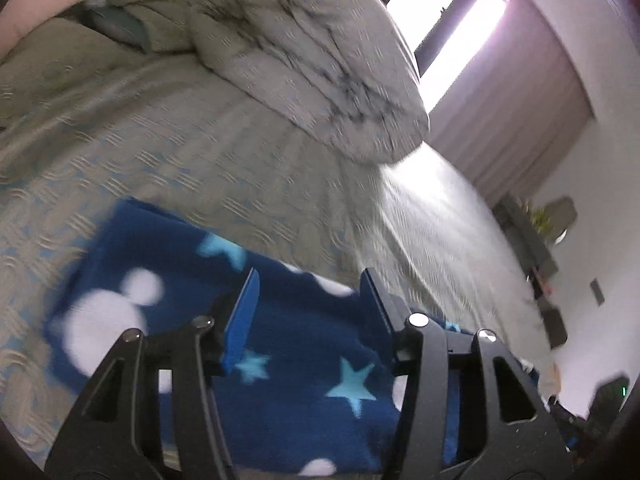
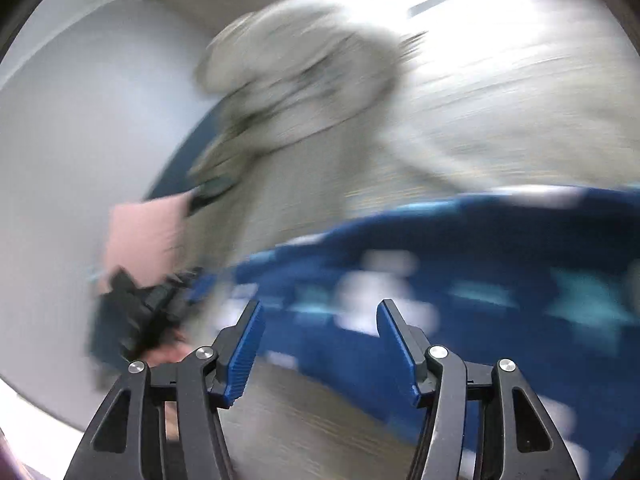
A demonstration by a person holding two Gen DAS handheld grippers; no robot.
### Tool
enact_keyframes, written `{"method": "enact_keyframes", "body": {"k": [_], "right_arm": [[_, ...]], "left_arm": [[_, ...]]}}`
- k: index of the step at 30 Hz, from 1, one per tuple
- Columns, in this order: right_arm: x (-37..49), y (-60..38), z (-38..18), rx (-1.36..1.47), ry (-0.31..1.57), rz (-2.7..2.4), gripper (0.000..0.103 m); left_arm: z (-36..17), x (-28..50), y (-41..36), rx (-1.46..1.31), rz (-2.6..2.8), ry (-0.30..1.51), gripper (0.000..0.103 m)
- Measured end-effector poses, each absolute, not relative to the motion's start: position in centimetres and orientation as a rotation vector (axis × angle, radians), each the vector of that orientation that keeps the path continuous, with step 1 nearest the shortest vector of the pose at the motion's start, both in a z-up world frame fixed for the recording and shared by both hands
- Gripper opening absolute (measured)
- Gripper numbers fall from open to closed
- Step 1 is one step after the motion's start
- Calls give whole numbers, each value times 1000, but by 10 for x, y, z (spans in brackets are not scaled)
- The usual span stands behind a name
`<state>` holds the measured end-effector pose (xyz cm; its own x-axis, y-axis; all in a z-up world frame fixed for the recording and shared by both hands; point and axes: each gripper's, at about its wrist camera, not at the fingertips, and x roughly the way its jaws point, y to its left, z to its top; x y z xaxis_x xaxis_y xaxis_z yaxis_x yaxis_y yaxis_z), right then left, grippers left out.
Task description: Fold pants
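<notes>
The left gripper (image 1: pixel 310 308) points down over one pair of dark blue pants (image 1: pixel 288 368) printed with pale blue stars and white round shapes. Its two blue-padded jaws stand apart with nothing pinched between them; the fleece lies under and beyond them, and I cannot tell whether the tips brush it. The pants lie flat on the bed (image 1: pixel 168 144), near its front edge, their far corner squared off.

The right wrist view is heavily smeared. The right gripper (image 2: pixel 318 320) also has its two jaws apart and empty; bare bedspread shows between them close in, and the same pants (image 2: pixel 460 264) stretch across just beyond the tips, running off to the right. To the left of that gripper a dark, blurred shape (image 2: pixel 140 312) sits low at the pants' end; what it is I cannot tell.

Farther up the bed lies one bunched grey-beige duvet (image 1: pixel 320 60), in a heap well apart from the pants. Left of it are rumpled olive bedding and one pink pillow (image 2: pixel 144 232) against the wall.

Farthest off, one bright window (image 1: pixel 452 28) with a mauve curtain (image 1: pixel 524 112) beside it, and a shelf (image 1: pixel 536 240) with small items along the white wall.
</notes>
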<state>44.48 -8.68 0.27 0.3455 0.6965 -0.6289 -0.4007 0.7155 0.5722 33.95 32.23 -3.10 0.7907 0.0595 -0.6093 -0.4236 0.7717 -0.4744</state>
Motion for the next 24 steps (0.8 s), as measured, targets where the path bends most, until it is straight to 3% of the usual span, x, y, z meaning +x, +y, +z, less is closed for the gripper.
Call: {"method": "enact_keyframes", "body": {"k": [4,8,15,19,21,23,24], "right_arm": [[408,-245,-9,432,923,354,60],[393,-331,-23,530,924,187,61],[397,-358,-29,674,844,190,65],[422,-351,-39,713,875,149,68],[427,-353,-44,755,873,177,57],[432,-354,-41,756,863,171,26],[436,-354,-37,759,843,169,25]], "left_arm": [[-66,375,294,-572,332,782,56],[-95,388,285,-470,448,880,56],[-102,403,262,-269,523,880,69],[-102,404,265,-247,526,871,70],[-101,403,270,-275,514,863,70],[-102,404,270,-273,512,861,71],[-102,405,270,-271,514,861,71]]}}
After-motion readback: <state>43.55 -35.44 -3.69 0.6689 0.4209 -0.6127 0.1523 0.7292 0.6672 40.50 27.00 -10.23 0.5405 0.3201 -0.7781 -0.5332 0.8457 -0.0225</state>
